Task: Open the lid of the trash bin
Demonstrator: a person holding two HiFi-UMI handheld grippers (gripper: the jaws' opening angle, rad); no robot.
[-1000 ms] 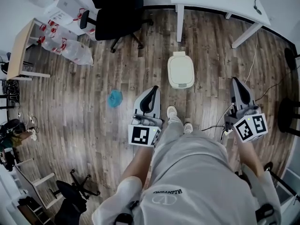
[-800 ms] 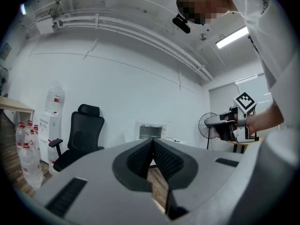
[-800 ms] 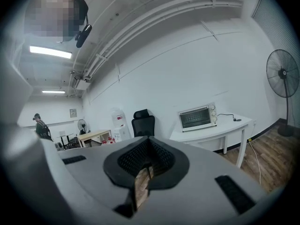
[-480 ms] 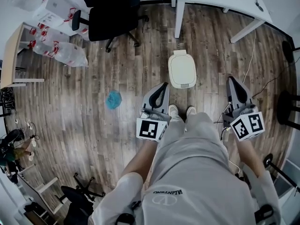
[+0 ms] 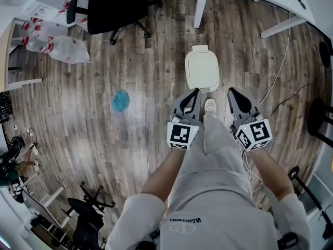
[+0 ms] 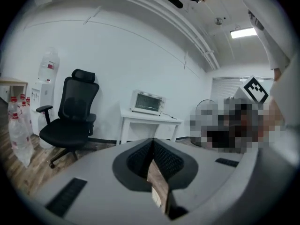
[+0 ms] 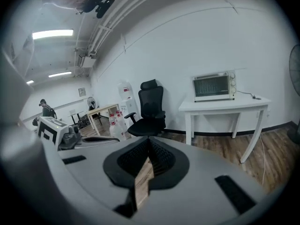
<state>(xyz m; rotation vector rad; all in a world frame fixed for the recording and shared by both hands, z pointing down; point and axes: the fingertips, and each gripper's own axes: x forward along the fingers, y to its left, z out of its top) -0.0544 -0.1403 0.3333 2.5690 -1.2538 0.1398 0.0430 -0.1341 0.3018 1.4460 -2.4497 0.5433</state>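
Observation:
The trash bin (image 5: 202,70) stands on the wood floor ahead of me, and its cream lid lies flat and closed. In the head view my left gripper (image 5: 195,91) points at the bin's near edge, its tip just short of it. My right gripper (image 5: 232,91) hovers over the floor a little right of the bin. The jaws of both are closed together with nothing between them. The bin does not show in the left gripper view or the right gripper view. There the left gripper (image 6: 152,140) and the right gripper (image 7: 149,140) point level across the room.
A black office chair (image 5: 112,7) and a white table's legs (image 5: 200,7) stand beyond the bin. A blue crumpled object (image 5: 120,101) lies on the floor to the left. Bagged bottles (image 5: 65,48) sit far left. Cables (image 5: 281,95) trail right. My shoe (image 5: 210,106) is between the grippers.
The person has stepped toward the bin. Both grippers have moved forward and closer together, the right one swinging left, and now sit just short of the bin.

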